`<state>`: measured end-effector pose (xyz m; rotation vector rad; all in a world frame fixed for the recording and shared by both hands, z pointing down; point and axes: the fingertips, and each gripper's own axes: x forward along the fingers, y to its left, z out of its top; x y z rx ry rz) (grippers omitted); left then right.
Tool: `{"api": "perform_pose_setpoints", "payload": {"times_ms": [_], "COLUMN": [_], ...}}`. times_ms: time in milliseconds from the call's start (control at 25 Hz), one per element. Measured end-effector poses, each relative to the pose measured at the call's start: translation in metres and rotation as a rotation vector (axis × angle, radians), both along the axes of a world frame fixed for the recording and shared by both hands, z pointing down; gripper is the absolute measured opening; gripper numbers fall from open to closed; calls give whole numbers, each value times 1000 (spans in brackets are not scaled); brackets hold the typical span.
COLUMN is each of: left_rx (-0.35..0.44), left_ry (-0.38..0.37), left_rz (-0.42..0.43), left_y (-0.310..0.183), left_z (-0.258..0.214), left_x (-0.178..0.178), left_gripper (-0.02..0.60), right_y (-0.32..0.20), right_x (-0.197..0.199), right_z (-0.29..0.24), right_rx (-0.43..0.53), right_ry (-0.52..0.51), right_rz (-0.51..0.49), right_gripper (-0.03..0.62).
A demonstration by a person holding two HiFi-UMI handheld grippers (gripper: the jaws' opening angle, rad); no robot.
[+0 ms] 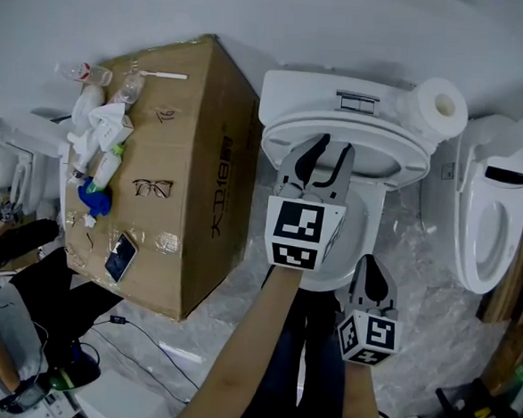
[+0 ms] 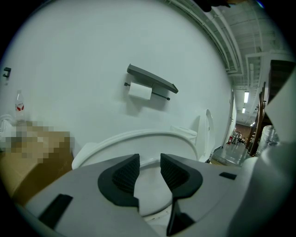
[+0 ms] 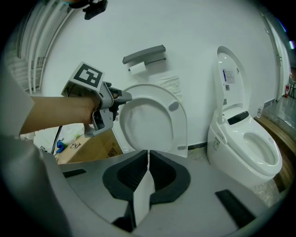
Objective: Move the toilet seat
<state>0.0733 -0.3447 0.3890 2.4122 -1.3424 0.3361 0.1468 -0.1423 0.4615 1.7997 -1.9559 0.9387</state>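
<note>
The toilet seat stands tipped up, near upright, close to the wall. I judge it rigid moulded plastic, fairly light, glossy and likely slippery (it presumably swings on its hinge rather than lifting free); its free rim looks the best hold, taken squarely. The left gripper is at that rim, jaws apart, pads not visibly pressing; the right gripper hangs back, jaws together on nothing.

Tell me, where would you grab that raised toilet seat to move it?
Take the toilet seat by its thin free rim, on its upper left, fingers straddling the edge from that side. It stands raised, nearly upright, so that edge is exposed. The left gripper is there, fingers apart.
</note>
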Motion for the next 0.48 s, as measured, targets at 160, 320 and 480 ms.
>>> {"api": "perform_pose_setpoints", "payload": {"times_ms": [160, 320, 480], "left_rx": [-1, 6, 13], "left_ry": [3, 15, 4], "left_rz": [8, 7, 7], "left_y": [-4, -5, 0], "left_z": [-1, -2, -1], "left_x": [1, 0, 0], "left_gripper": [152, 152, 153], "right_y": [-4, -8, -10], "right_x": [-1, -4, -4], "right_z": [-2, -3, -4], "right_rx": [1, 6, 12], "right_ry": [4, 6, 10], "right_rz": [-8, -22, -25], "right_gripper": [26, 26, 25]}}
